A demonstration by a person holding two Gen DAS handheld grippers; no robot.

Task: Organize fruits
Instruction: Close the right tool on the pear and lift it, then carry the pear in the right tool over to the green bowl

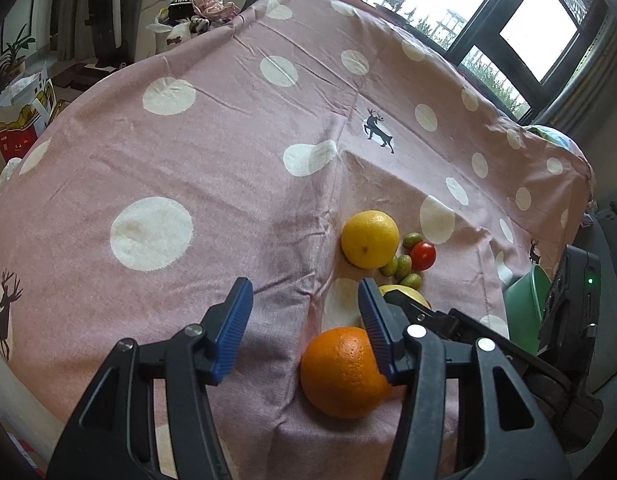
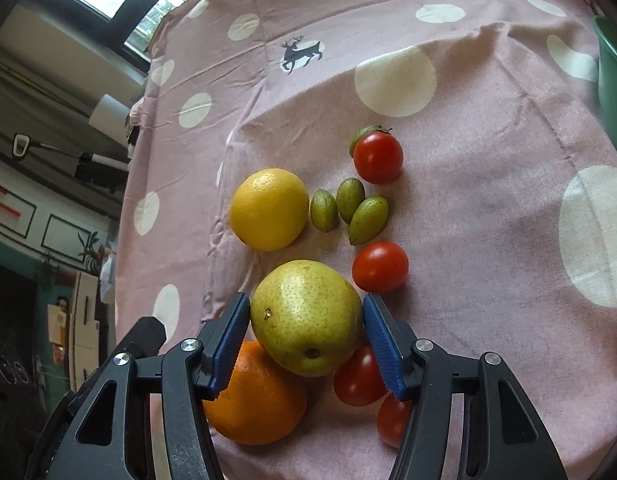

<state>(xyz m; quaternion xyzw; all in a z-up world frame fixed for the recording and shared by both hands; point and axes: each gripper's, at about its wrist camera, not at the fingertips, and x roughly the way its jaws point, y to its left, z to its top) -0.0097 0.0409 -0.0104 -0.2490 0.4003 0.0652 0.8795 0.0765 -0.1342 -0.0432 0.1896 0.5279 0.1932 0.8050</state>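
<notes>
Table (image 1: 188, 140): covered with a loose, creased pink spotted cloth. A dragged fruit or a low finger could ruck it and set the round pieces rolling.

Green container (image 1: 524, 308): stands at the near right edge, apart from the fruit and probably the place to put it. The carry to it passes over the pile, so a dropped fruit would scatter the others.

Right tongs (image 2: 306, 300): clenched on the pear (image 2: 306, 316), one blue pad on each flank. The hold sits toward the fruit's near side on smooth, curved skin. If lifted fast or tilted, the pear may squirt forward out of the pads.

Left tongs (image 1: 304, 285): released and holding nothing. One pad lies right beside the orange (image 1: 340, 372); the other stands clear of it over bare cloth. Closing from here would push the orange sideways rather than seat it.

Orange: lies on the cloth against the pear's lower side, under the right tongs' left finger. Lifting the pear may free it to roll toward the near edge.

Yellow citrus (image 2: 268, 208): beyond the pear, apart from it. Low risk.

Tomatoes (image 2: 379, 266): four show; two lie under the right tongs' right finger, which could bruise or flick them.

Small green fruits (image 2: 350, 200): clustered beside the citrus; easily scattered.
</notes>
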